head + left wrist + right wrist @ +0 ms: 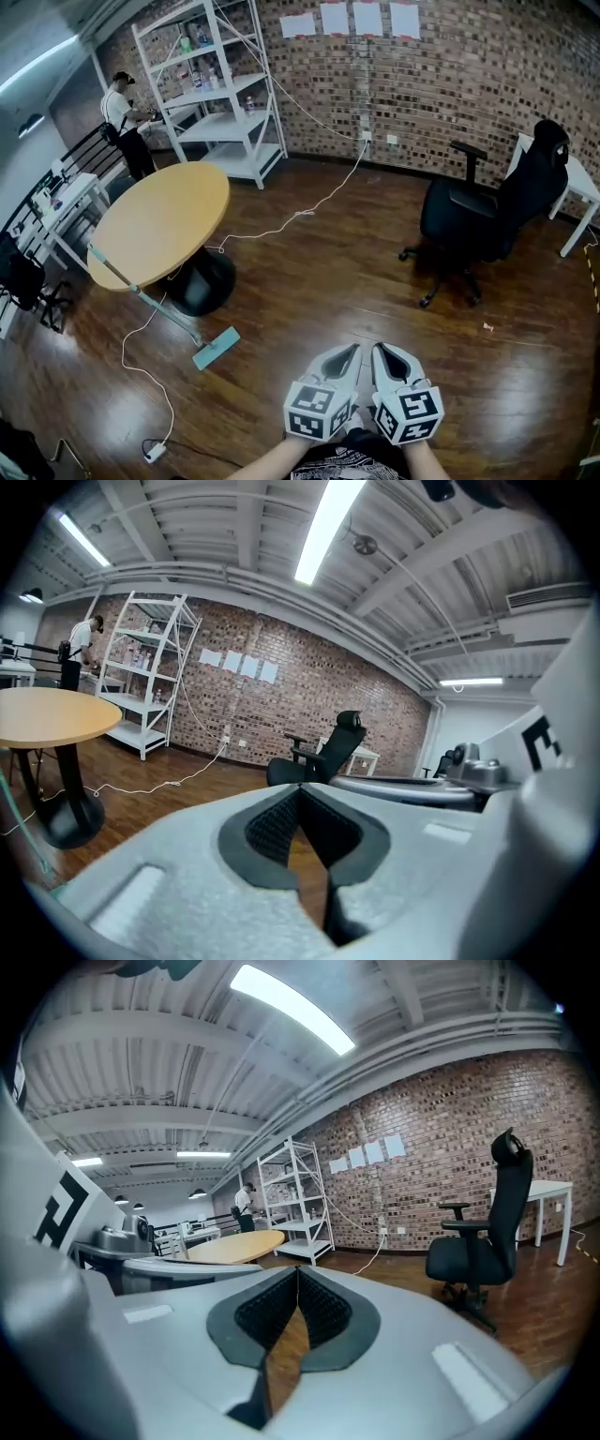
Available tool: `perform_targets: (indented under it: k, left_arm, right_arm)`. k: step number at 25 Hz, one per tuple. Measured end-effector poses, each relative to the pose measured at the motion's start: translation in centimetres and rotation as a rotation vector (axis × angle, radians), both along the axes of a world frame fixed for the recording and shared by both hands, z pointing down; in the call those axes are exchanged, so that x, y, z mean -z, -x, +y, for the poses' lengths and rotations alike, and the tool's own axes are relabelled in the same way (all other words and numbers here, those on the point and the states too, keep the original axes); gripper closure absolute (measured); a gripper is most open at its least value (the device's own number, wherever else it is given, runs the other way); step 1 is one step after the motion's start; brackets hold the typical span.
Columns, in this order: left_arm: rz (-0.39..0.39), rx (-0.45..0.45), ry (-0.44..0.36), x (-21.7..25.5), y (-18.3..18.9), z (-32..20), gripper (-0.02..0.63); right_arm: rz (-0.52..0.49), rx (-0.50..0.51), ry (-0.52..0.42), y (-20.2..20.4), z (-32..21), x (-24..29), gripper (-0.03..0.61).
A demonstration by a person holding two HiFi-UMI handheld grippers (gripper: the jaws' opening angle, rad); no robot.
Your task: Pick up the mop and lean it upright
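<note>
The floor [328,272] is dark, glossy wood planking, closed at the far side by a brick wall [469,66]; the gripper views show a white beamed ceiling with strip lights.

Counted from the head view:
- Four white paper sheets [335,18] are on the wall at 12 o'clock.
- One white shelving unit [220,127] stands at 11 o'clock, with one person [122,117] beside it.
- One round wooden table [164,220] on a black pedestal is at 9 to 10 o'clock.
- One black office chair [478,220] is at 2 o'clock, just in front of one white desk [581,187].
- One white cable [300,214] trails from the wall across the floor.

The one mop [216,348] is at 8 o'clock. Its teal head lies flat on the floor beside the table's base, and its handle slants up toward the table's near rim. Whether it touches the rim I cannot tell.

The two tongs sit side by side at 6 o'clock, well apart from the mop. The left gripper [349,351] and the right gripper [382,351] both have their jaws pressed together at the tips, with nothing between them.
</note>
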State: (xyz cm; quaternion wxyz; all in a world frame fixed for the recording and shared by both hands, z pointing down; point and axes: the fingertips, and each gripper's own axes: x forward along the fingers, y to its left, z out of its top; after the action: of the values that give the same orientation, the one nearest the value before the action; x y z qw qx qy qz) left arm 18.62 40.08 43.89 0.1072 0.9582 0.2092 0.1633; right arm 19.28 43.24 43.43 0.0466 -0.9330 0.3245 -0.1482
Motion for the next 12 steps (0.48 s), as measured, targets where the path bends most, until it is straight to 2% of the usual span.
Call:
perform_targets:
  k: [4,7,12]
  left_arm:
    - [-0.007,0.090,-0.002,-0.3,-2.3,-2.4,0.611]
    - [-0.008,0.205,-0.010,-0.2,-3.2,-5.5,0.611]
    - [0.005,0.378,-0.016,0.5,-2.4,-10.4,0.611]
  right_arm:
    - [0.003,0.108,0.001,-2.6,-3.0,0.1,0.578]
    - [0.003,0.227,-0.002,-3.7,-6.4,0.1,0.578]
    - [-0.003,0.402,-0.010,-3.0,-11.5,0.5,0.578]
